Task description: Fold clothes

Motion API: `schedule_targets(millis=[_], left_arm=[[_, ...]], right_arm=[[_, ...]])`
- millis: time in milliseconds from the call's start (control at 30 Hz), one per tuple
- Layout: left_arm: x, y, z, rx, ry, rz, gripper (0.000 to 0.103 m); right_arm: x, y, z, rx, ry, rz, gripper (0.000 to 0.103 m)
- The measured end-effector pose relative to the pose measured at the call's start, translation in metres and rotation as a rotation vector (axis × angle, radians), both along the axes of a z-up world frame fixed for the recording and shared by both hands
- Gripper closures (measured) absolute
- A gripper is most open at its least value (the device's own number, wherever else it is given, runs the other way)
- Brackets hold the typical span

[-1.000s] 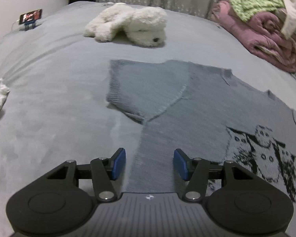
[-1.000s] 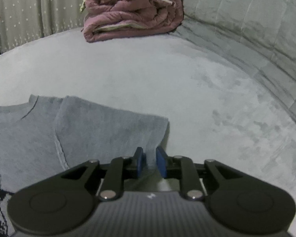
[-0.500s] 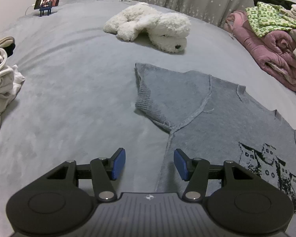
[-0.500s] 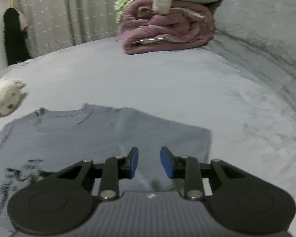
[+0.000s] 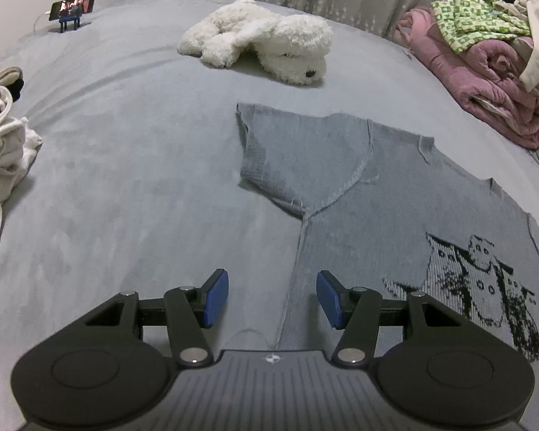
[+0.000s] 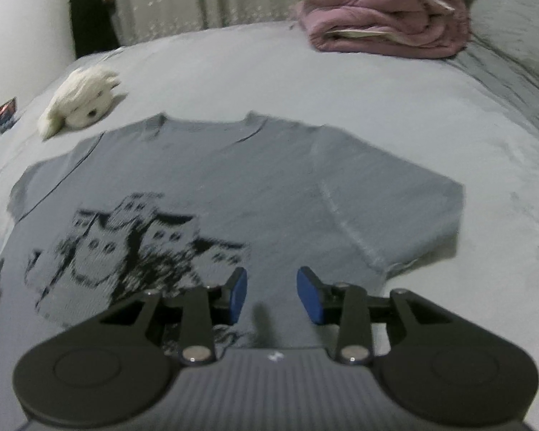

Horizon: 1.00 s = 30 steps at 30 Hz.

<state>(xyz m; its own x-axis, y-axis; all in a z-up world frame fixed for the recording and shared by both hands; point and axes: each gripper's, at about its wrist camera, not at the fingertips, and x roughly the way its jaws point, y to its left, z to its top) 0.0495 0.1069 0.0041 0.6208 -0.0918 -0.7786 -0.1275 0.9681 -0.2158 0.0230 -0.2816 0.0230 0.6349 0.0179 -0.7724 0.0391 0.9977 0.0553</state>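
A: Where do our tools stand?

B: Our left tool (image 5: 272, 297) hangs with its blue pads parted and nothing between them, just above the side seam of the grey knitted sweater (image 5: 359, 194). Our right tool (image 6: 272, 294) is opening its jaws over the sweater's lower front, empty too, near the black owl pattern (image 6: 125, 248).

A: And the sweater itself?

B: It lies flat, front up, on the grey bed (image 5: 125, 165), short sleeves spread out. A white plush dog (image 5: 262, 46) and rolled pink blankets (image 6: 388, 25) lie well beyond it.

A: How will it handle?

B: We judge it soft, limp and light, with no stiffness; the knit should give the pads good purchase. We would pinch it at a firm edge, such as the sleeve cuff (image 5: 269, 183) or the hem.

A: What differs from a second ago?

B: Our right tool was nearly shut at the sleeve's edge; now it sits over the body, wider. Our left view has drawn back slightly.
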Motion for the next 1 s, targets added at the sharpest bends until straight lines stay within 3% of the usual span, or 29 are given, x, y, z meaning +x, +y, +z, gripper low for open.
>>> schedule_targets(millis=[333,700,833,1000], left_arm=[[-0.014,0.003,-0.005,0.016,0.028,-0.044,0.049],[-0.016,0.015,-0.001,0.011,0.042,-0.038,0.049],[-0.015,0.022,-0.001,0.043,0.046,-0.014,0.049],[-0.014,0.034,0.001,0.002,0.053,0.005,0.049]], right_arm=[[-0.005,0.054,-0.019,-0.037,0.057,0.141,0.064],[-0.024,0.098,-0.018,-0.011,0.037,0.194,0.064],[-0.03,0.11,-0.019,0.007,0.012,0.175,0.064],[-0.045,0.135,-0.024,0.014,0.004,0.183,0.061]])
